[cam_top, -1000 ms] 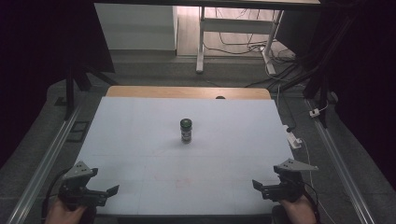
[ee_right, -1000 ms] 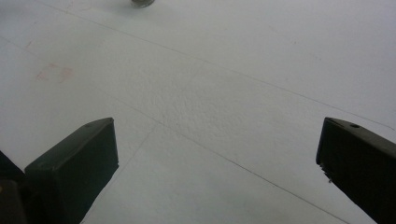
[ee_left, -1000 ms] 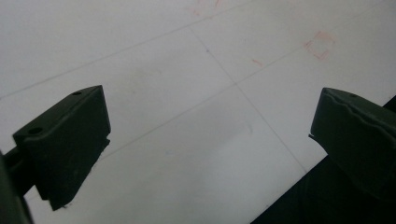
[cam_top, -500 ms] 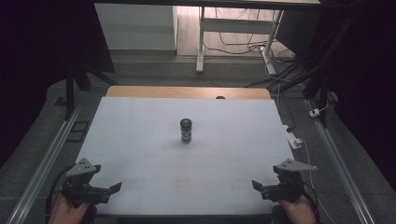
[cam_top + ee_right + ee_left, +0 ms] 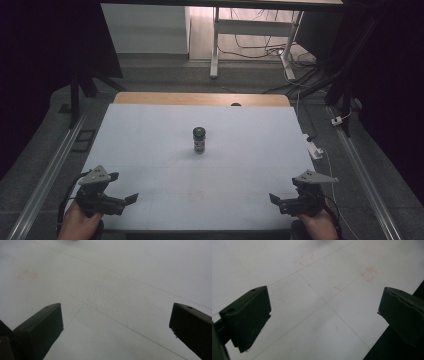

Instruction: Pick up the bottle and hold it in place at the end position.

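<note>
A small dark jar with a black lid (image 5: 199, 139) stands upright near the middle of the white table (image 5: 150, 150). My left gripper (image 5: 131, 199) is low at the front left corner, held in a hand, well apart from the jar. Its jaws stand wide apart in the left gripper view (image 5: 324, 312), with bare table between them. My right gripper (image 5: 274, 199) is at the front right corner, also far from the jar. In the right gripper view (image 5: 116, 327) its jaws are spread wide over bare table.
A wooden strip (image 5: 200, 98) runs along the table's far edge. Metal rails (image 5: 50, 170) flank both sides. A white power strip (image 5: 315, 150) and cables lie on the floor to the right. A desk frame (image 5: 215, 45) stands beyond the table.
My left gripper has moved slightly right and inward along the front edge. The right gripper and the jar have stayed in place.
</note>
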